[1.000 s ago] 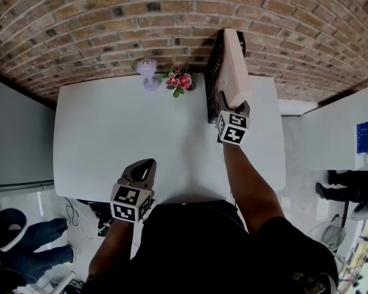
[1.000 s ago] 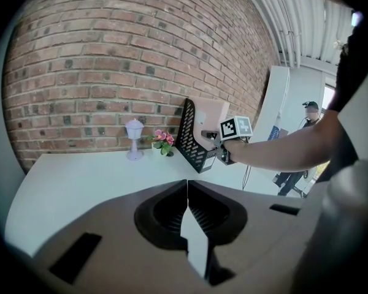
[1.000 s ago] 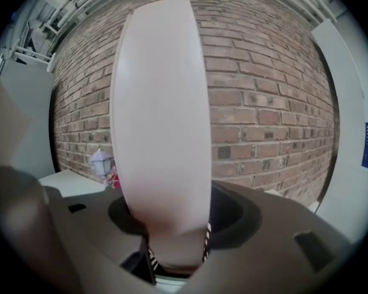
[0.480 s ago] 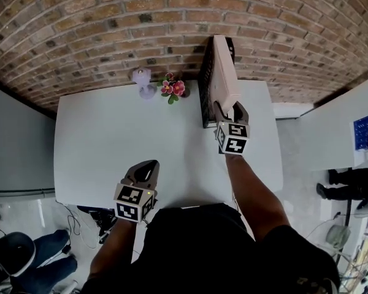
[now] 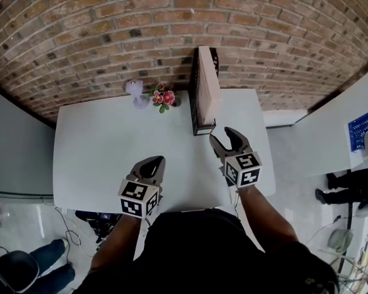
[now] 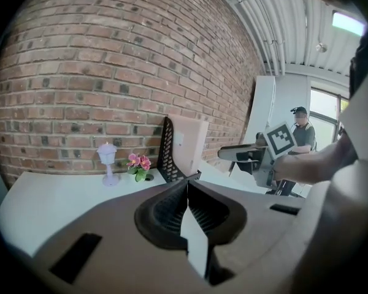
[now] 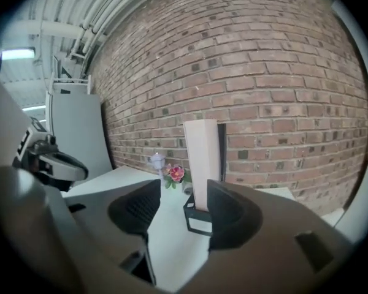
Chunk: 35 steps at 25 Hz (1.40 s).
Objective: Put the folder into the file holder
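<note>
Folder [image 5: 208, 84] stands upright in the mesh file holder [image 5: 194, 103], just ahead of the right gripper [image 5: 224, 137], its wide empty jaws closing; left gripper [image 5: 152, 165] pinched together

The left claw [image 5: 152, 164] points forward, its jaws pressed together with nothing between them. The right claw [image 5: 225, 139] is a little further forward than the left claw and well to its right. Its jaws stand wide apart, closing, and empty. The left forearm [image 5: 113, 244] and right forearm [image 5: 265, 216] reach forward behind each claw.
</note>
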Each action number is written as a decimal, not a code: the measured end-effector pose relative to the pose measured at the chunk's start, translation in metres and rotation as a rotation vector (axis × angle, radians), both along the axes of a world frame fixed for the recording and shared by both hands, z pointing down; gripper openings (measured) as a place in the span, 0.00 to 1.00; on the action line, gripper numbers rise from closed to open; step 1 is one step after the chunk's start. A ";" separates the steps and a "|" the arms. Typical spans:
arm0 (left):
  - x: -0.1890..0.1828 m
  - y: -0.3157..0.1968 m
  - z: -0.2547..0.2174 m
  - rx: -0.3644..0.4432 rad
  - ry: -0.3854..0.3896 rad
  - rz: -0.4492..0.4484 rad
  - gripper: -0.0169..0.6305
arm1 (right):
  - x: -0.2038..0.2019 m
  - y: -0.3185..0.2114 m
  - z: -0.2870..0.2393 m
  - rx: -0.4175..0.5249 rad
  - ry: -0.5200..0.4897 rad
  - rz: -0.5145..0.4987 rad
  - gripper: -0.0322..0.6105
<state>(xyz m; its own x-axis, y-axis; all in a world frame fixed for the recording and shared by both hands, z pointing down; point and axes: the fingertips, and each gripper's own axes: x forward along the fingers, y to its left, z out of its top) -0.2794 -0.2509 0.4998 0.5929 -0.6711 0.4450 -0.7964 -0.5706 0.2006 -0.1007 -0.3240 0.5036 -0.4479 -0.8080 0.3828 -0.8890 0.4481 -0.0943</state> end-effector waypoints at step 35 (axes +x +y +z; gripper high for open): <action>0.061 0.018 -0.042 0.103 -0.010 0.046 0.03 | 0.040 0.098 -0.040 0.003 -0.113 -0.150 0.05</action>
<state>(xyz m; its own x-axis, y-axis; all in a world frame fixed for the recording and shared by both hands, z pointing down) -0.2181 -0.2329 0.4573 0.6201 -0.6858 0.3811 -0.7704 -0.6240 0.1307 -0.0606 -0.2262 0.4635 -0.6034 -0.7301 0.3208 -0.7960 0.5753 -0.1881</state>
